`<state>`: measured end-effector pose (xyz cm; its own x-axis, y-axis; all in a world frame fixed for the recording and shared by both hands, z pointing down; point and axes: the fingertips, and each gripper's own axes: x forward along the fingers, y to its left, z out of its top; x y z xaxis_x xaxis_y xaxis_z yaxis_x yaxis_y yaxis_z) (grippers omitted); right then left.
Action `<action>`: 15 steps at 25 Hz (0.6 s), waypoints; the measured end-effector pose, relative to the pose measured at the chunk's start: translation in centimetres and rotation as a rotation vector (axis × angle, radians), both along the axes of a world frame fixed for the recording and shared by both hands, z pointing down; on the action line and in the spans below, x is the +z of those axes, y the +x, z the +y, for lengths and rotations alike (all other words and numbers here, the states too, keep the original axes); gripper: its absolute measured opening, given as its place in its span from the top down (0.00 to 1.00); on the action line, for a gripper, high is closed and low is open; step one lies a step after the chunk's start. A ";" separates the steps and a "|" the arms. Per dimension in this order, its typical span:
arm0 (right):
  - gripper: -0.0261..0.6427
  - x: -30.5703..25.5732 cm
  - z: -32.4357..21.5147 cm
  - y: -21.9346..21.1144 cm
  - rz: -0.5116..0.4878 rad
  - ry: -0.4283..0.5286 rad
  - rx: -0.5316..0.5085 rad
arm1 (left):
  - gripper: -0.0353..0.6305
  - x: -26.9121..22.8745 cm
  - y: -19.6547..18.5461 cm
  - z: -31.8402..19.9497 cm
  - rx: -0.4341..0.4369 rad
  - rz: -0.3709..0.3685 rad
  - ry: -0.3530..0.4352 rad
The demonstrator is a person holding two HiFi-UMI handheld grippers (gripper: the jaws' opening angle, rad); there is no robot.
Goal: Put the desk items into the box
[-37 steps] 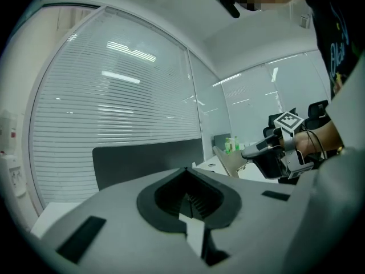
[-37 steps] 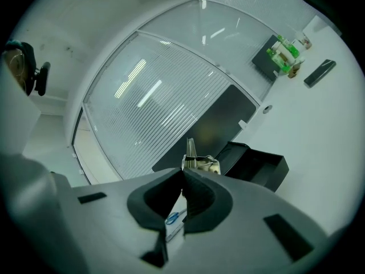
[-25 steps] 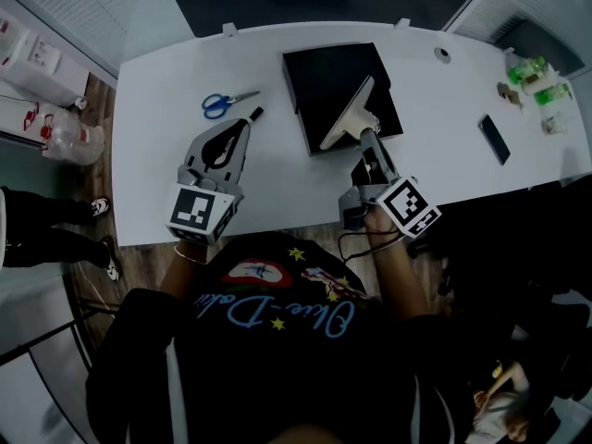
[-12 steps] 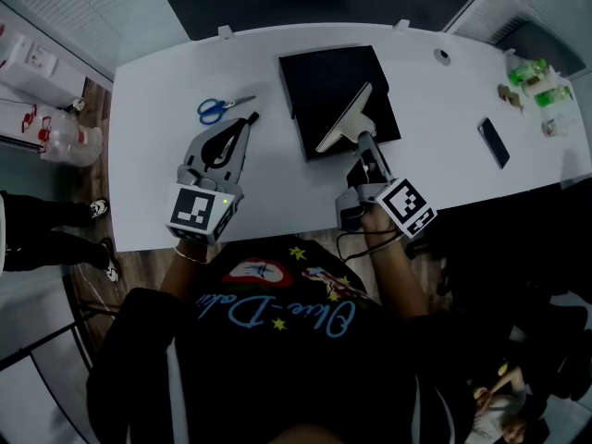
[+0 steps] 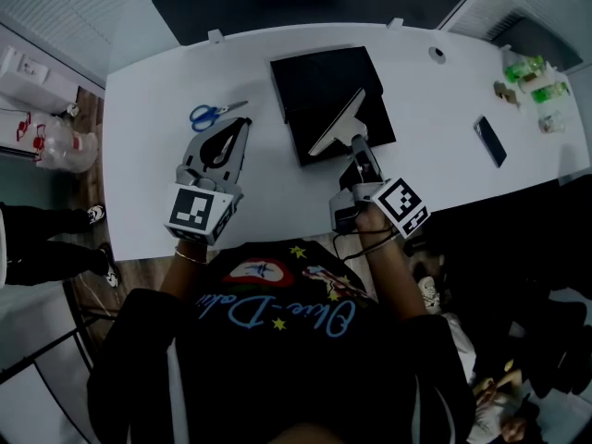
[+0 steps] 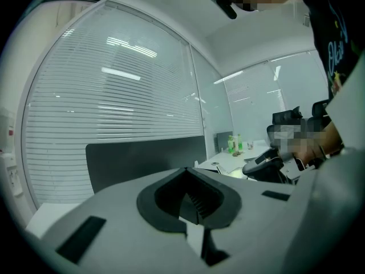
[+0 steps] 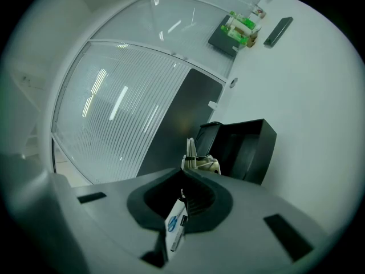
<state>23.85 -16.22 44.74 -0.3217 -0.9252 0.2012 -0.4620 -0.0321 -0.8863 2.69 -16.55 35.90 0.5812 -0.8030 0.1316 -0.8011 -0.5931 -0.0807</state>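
At the near edge of the black box [image 5: 314,74], twelve o'clock on the white table [image 5: 153,169], right tool [image 5: 356,144] pinches a tilted flat white pad [image 5: 335,123]. Left tool [image 5: 243,124] pressed together, empty; blue scissors [image 5: 208,115] at its ten o'clock.

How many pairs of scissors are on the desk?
1. The scissors lie on the desk, left of the black box, just beyond the left gripper. The box's inside is partly hidden, so another could be there.

My right gripper [image 5: 355,141] holds a pad [image 5: 335,123] over the box [image 5: 319,77] ahead; scissors [image 5: 213,114] lie just left of my left gripper [image 5: 242,124].
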 end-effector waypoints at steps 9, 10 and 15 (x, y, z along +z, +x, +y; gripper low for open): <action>0.94 1.2 -0.1 0.3 -0.040 -0.047 0.038 | 0.94 0.4 0.1 -0.3 0.003 0.003 -0.004; 0.94 1.3 -0.1 0.3 -0.044 -0.052 0.041 | 0.94 0.5 0.1 -0.3 0.002 0.003 -0.003; 0.94 2.0 -0.5 0.2 -0.066 -0.085 0.062 | 0.94 0.5 -0.3 -0.8 0.000 0.002 -0.004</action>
